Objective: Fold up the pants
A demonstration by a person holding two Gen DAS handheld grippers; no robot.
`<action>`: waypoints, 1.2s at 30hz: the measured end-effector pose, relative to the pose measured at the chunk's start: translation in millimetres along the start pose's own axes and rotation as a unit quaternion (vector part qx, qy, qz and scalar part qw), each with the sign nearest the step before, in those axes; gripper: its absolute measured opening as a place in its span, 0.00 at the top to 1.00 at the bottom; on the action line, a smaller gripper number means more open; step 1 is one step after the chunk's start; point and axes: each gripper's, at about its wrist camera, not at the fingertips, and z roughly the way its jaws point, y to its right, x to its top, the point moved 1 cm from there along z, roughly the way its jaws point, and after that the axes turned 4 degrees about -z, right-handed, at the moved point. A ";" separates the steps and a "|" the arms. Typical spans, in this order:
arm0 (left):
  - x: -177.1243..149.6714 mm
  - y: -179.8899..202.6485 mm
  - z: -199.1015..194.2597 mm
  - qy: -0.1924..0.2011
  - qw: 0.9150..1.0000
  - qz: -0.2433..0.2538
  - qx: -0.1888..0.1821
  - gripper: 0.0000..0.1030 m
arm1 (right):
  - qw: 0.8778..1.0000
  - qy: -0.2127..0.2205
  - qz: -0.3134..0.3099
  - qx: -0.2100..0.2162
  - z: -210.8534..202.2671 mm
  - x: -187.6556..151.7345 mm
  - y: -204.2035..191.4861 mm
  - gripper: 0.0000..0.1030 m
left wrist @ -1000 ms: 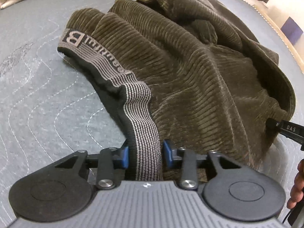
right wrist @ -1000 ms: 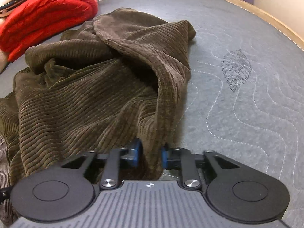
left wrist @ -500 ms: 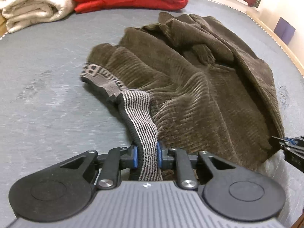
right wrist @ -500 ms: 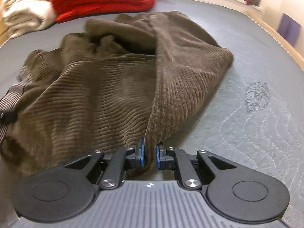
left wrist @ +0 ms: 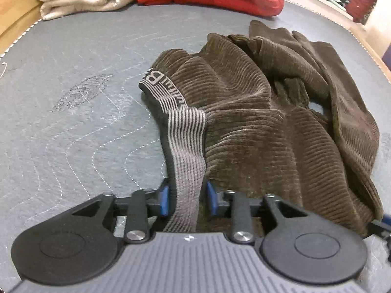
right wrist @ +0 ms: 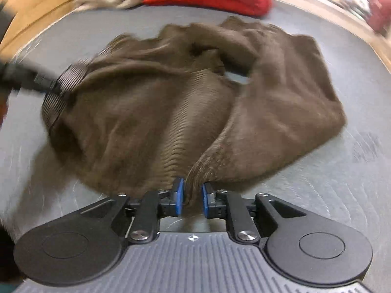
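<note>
My left gripper (left wrist: 187,201) had just spread, slack around the pants' (left wrist: 268,127) waistband (left wrist: 188,146); right gripper (right wrist: 190,199) loosening off the hem.

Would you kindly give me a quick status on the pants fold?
Left tongs just opening, striped waistband loose between them. Right tongs opening around a fold of the brown pants, still bunched. Nothing in the way.

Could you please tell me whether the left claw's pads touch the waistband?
Apart: left wrist view shows gaps between waistband and both pads; jaws just opened.
</note>
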 end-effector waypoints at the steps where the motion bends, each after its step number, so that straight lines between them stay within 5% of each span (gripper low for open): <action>1: 3.0 -1.0 2.0 0.000 1.000 -0.009 -0.003 0.50 | 1.000 0.005 0.019 -0.008 -0.4 3.0 9.1 0.68; 3: 5.1 0.5 1.3 0.010 1.000 -0.019 0.001 0.33 | 0.998 0.018 0.052 -0.039 -0.2 7.1 27.4 0.67; 9: 14.7 5.9 8.8 0.026 1.000 -0.016 -0.001 0.21 | 0.989 0.057 0.117 -0.066 20.2 7.2 50.0 0.65; 14: 18.5 22.4 8.0 0.041 0.999 0.016 -0.007 0.21 | 0.992 0.030 0.113 -0.056 51.4 18.5 46.3 0.53; 21: 22.6 29.7 2.5 0.058 0.997 0.035 -0.039 0.21 | 0.994 -0.018 0.087 -0.064 82.9 21.0 41.1 0.53; 22: 22.3 30.1 4.2 0.049 0.997 0.038 -0.050 0.21 | 0.994 -0.018 0.082 -0.065 83.1 20.0 40.0 0.55; 24: 19.3 33.1 4.3 0.041 0.996 0.045 -0.058 0.21 | 0.995 -0.016 0.074 -0.062 82.1 19.6 39.3 0.76; 25: 17.4 34.6 3.6 0.039 0.996 0.051 -0.061 0.21 | 0.996 -0.015 0.072 -0.059 80.6 19.4 38.6 0.95; 26: 15.8 36.3 1.9 0.038 0.996 0.055 -0.064 0.21 | 0.996 -0.012 0.069 -0.061 77.4 18.7 38.3 1.00; 36: -5.1 47.1 -12.6 0.031 0.993 0.069 -0.096 0.21 | 0.998 -0.009 0.020 -0.062 24.7 -13.1 53.5 1.00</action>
